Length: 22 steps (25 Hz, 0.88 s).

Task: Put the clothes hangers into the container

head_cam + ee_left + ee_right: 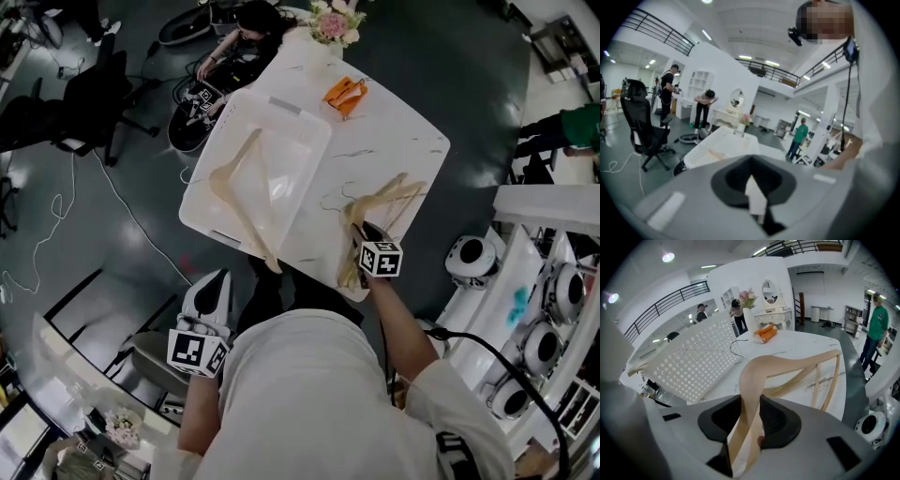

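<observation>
Right gripper view: right claw (pixel 749 427) pinches a pale wooden clothes hanger (pixel 752 380), angled down over the white marbled surface (pixel 801 347); left claw (pixel 754 197) closed, empty, held low.

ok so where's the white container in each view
head view: the container is upper centre-left, on the left half of the table.
left gripper view: middle of the picture, slightly left.
right gripper view: left side, showing its perforated wall, left of the hanger.
shared landmark: the flowers at the table's far corner, also seen at and.
</observation>
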Available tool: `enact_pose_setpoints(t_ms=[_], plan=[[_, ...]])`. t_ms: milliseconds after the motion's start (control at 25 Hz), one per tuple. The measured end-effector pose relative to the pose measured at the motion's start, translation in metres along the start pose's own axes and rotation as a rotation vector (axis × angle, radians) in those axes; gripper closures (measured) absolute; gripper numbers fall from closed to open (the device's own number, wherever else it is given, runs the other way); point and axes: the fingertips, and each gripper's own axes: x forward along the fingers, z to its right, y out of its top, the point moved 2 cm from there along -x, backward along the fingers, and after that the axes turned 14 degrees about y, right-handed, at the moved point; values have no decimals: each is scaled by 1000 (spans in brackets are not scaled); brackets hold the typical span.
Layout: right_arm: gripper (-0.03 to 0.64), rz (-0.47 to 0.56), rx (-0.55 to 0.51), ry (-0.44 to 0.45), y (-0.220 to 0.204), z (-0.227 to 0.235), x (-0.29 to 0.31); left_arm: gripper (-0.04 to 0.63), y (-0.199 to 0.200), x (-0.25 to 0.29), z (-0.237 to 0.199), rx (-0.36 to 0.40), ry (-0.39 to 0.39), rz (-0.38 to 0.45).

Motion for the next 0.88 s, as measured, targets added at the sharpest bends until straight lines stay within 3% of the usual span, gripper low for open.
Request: enact_pose_setpoints(t_ms=[560, 880], plan=[[495, 163, -91, 238, 97, -70, -77, 594, 13, 7, 6, 15, -56, 54], [495, 148, -174, 480, 146, -145, -97, 594, 15, 13, 12, 24, -75, 71]])
